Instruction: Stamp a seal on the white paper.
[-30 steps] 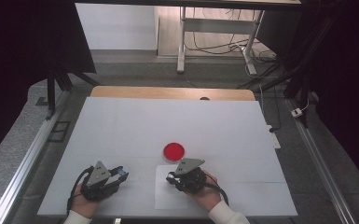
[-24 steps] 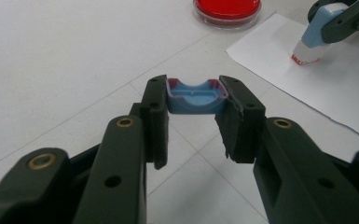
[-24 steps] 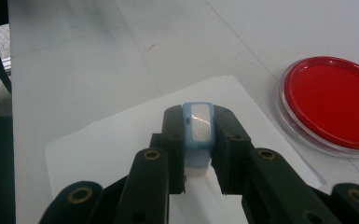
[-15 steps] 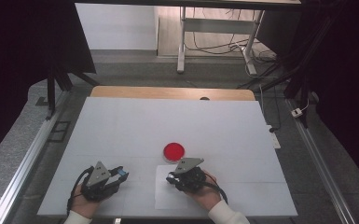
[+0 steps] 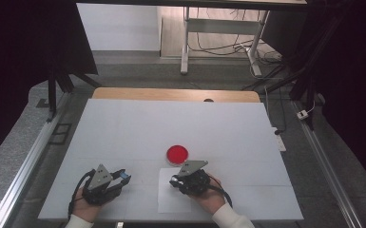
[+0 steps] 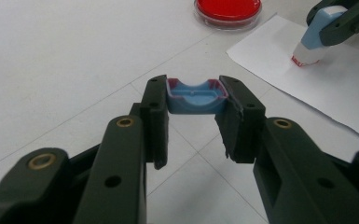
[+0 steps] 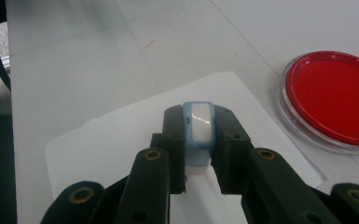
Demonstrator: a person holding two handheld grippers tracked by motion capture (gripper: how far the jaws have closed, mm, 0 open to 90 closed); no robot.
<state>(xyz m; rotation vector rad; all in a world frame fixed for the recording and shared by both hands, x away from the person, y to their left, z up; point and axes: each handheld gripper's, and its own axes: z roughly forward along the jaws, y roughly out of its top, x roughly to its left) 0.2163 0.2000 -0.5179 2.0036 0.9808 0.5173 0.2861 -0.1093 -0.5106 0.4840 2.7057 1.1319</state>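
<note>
The right gripper (image 7: 198,154) is clamped on a blue stamp (image 7: 198,133), held upright with its red-edged face pressed down on the white paper (image 7: 121,144). The left gripper (image 6: 196,119) is clamped on the stamp's blue cap (image 6: 196,97), hollow side up, just above the table (image 5: 123,128). The red ink pad (image 5: 177,153) sits just beyond the paper's far edge, nearer the right hand. From the stamp, the cap lies well off to the left, so capping likely means bringing the hands together.
</note>
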